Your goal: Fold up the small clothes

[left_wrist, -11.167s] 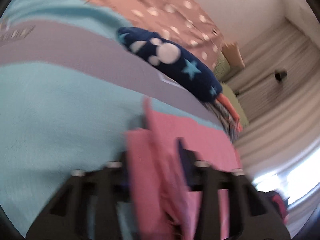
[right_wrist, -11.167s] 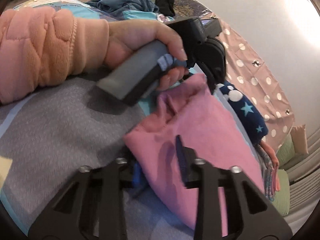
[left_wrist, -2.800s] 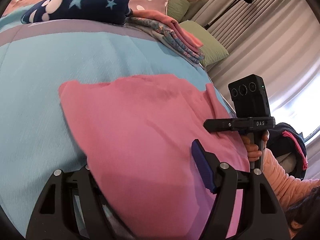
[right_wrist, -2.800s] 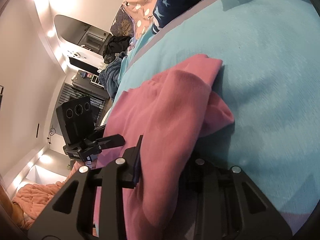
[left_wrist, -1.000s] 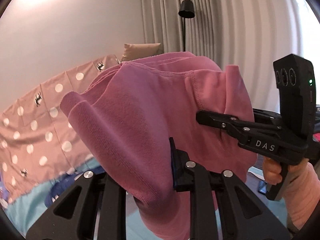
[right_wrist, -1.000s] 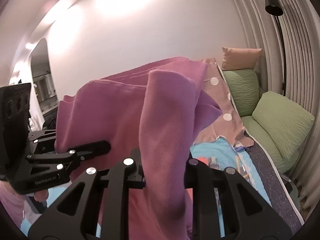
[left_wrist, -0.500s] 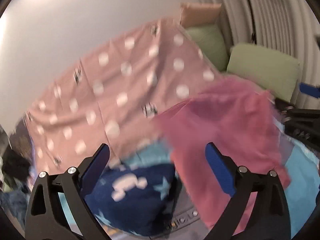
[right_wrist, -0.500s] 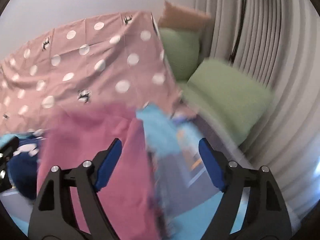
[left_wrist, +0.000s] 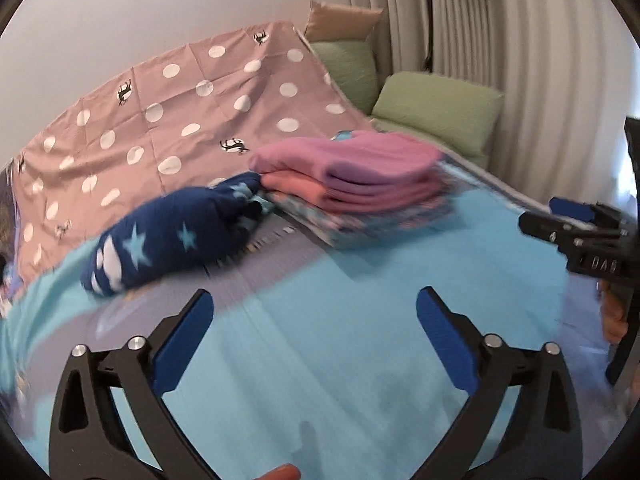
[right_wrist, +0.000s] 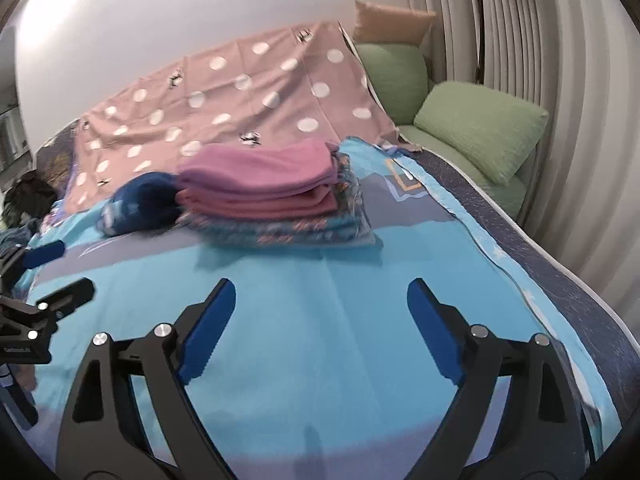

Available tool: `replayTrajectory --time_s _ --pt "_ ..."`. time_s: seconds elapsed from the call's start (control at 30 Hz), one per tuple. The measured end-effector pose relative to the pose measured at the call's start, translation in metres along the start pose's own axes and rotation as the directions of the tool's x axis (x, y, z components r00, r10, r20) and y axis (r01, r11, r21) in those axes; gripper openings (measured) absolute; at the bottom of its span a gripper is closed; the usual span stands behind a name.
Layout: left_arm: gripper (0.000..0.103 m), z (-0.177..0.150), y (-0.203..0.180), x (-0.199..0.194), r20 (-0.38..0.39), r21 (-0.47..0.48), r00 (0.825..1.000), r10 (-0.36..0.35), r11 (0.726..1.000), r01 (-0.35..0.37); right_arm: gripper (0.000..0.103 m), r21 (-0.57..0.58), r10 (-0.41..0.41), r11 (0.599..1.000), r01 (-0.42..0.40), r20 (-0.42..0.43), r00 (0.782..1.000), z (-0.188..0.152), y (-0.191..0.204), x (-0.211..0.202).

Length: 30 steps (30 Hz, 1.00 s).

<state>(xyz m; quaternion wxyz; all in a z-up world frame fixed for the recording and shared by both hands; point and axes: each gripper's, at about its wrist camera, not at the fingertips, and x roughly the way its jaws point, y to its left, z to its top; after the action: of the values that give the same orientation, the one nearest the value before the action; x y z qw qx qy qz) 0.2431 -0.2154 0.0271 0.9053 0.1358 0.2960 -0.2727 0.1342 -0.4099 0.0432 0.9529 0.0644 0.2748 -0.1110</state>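
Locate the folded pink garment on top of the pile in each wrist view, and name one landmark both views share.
Left wrist: folded pink garment sits upper centre-right, topping the pile, right of the navy star bundle.
Right wrist: folded pink garment sits upper centre-left.
Shared landmark: the polka-dot sheet behind the pile.

A bed with a turquoise and grey patterned bedspread (right_wrist: 320,320) fills the foreground. Behind it a dusty-pink sheet with white polka dots (right_wrist: 248,92) leans up the white wall. Two green textured cushions (right_wrist: 480,136) and a tan pillow (right_wrist: 388,20) sit beside pale pleated curtains (right_wrist: 560,60).
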Motion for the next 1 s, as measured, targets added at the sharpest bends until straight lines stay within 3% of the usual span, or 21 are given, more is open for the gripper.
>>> replayTrajectory --time_s 0.1,0.23,0.4,0.53,0.73,1.0 --pt "0.102 -0.020 -0.016 -0.037 0.005 -0.044 1.000 -0.021 0.999 0.021 0.089 -0.015 0.037 0.999 -0.037 0.022 0.999 -0.013 0.010 -0.044" --pt "0.102 -0.028 -0.028 -0.075 0.017 -0.075 1.000 0.014 0.997 -0.013 0.091 -0.065 0.025 0.998 -0.020 0.078 0.997 -0.018 0.027 -0.086" --pt "0.102 -0.027 -0.044 -0.123 0.086 -0.078 0.990 0.116 0.991 -0.110 0.093 -0.082 -0.012 0.996 0.024 0.143 0.990 -0.024 0.043 -0.134" --pt "0.102 -0.031 -0.054 -0.151 0.112 -0.079 0.987 0.116 0.991 -0.107 0.094 -0.061 0.009 0.998 0.001 0.162 0.987 -0.030 0.047 -0.166" --pt "0.102 -0.043 -0.071 -0.176 0.121 -0.039 0.983 0.136 0.990 -0.132 0.095 -0.065 0.022 0.998 -0.011 0.175 0.984 -0.041 0.049 -0.192" --pt "0.102 -0.054 -0.070 -0.192 0.103 -0.084 0.984 0.147 0.987 -0.139 0.095 -0.068 0.031 0.997 -0.020 0.168 0.985 -0.051 0.050 -0.202"
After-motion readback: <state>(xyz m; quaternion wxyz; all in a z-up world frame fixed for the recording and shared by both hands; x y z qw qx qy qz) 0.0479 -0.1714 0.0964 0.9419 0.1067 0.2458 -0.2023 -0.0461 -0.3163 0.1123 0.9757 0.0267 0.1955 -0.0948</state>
